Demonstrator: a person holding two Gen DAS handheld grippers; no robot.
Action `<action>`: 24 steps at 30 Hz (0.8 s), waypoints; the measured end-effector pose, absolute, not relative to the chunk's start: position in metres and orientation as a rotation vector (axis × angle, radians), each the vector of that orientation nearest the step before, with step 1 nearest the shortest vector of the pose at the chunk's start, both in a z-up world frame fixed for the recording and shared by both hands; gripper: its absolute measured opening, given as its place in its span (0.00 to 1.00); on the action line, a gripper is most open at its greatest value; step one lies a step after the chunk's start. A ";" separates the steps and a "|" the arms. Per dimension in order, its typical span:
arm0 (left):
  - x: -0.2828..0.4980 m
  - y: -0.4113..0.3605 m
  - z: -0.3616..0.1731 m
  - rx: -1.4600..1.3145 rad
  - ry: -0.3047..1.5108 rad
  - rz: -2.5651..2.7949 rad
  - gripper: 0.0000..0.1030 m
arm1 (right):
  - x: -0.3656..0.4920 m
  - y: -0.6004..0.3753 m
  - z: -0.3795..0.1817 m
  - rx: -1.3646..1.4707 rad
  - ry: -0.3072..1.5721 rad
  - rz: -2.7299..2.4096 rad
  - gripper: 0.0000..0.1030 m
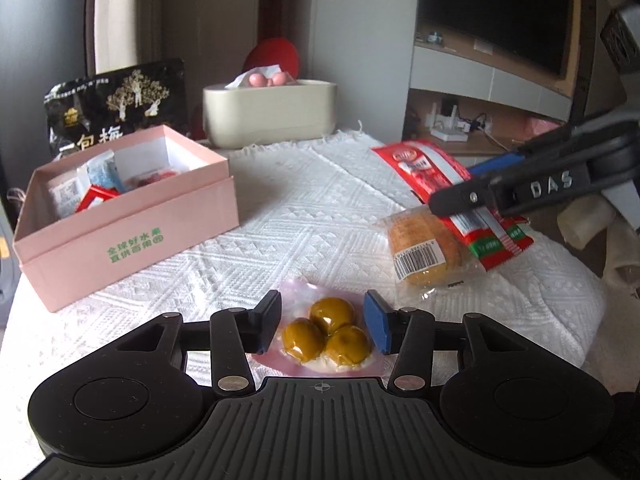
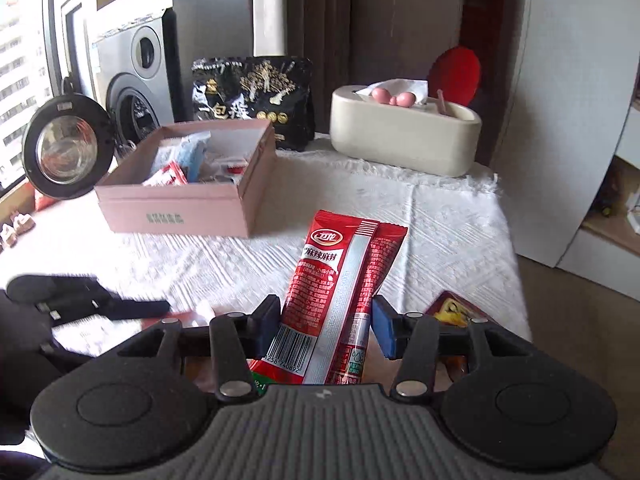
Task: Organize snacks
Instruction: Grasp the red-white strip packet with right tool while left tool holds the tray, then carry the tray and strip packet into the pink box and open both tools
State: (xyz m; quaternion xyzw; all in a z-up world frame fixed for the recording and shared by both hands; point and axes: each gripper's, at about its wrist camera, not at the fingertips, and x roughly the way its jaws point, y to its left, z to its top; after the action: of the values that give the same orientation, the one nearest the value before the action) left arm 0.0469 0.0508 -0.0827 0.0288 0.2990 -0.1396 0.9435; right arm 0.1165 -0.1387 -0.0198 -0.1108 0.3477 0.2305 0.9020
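My left gripper (image 1: 324, 326) sits low over the white cloth, its pads pressed on both sides of a clear pink pack of three yellow-brown balls (image 1: 326, 332). My right gripper (image 2: 326, 324) is shut on a long red snack packet (image 2: 340, 272), which stands up out of the jaws. In the left wrist view the right gripper (image 1: 464, 184) holds that red packet (image 1: 420, 164) above a wrapped bread roll (image 1: 424, 248). The open pink box (image 1: 132, 220) with several snacks inside stands at the left of the table.
A black snack bag (image 1: 116, 100) leans behind the pink box (image 2: 180, 208). A cream tissue box (image 1: 268, 112) stands at the table's back. Another red and yellow packet (image 2: 452, 308) lies by the right fingers. The table edge drops off on the right. A washing machine (image 2: 132, 80) stands beyond the left side.
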 end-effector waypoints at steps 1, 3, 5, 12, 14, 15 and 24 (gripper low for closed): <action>0.045 0.049 -0.081 0.073 0.618 -0.284 0.50 | 0.112 -0.143 -0.026 -0.226 0.724 0.453 0.48; 0.045 0.044 -0.082 0.106 0.652 -0.288 0.50 | 0.109 -0.157 -0.035 -0.164 0.748 0.436 0.48; 0.049 0.039 -0.088 0.137 0.684 -0.275 0.52 | 0.106 -0.168 -0.038 -0.093 0.754 0.444 0.48; 0.065 0.037 -0.099 0.123 0.717 -0.269 0.59 | 0.094 -0.172 -0.043 -0.128 0.709 0.426 0.48; 0.069 0.038 -0.099 0.120 0.727 -0.277 0.60 | 0.093 -0.170 -0.049 -0.137 0.716 0.427 0.48; 0.070 0.037 -0.099 0.126 0.730 -0.279 0.60 | 0.092 -0.171 -0.051 -0.136 0.718 0.426 0.48; 0.067 0.040 -0.100 0.070 0.712 -0.257 0.57 | 0.090 -0.177 -0.059 -0.119 0.720 0.433 0.50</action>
State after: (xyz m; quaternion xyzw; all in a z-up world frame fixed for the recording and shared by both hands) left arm 0.0666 0.0402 -0.1000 0.0341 0.3476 -0.1256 0.9286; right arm 0.0898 -0.1773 -0.0592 -0.0576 0.3494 0.2101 0.9113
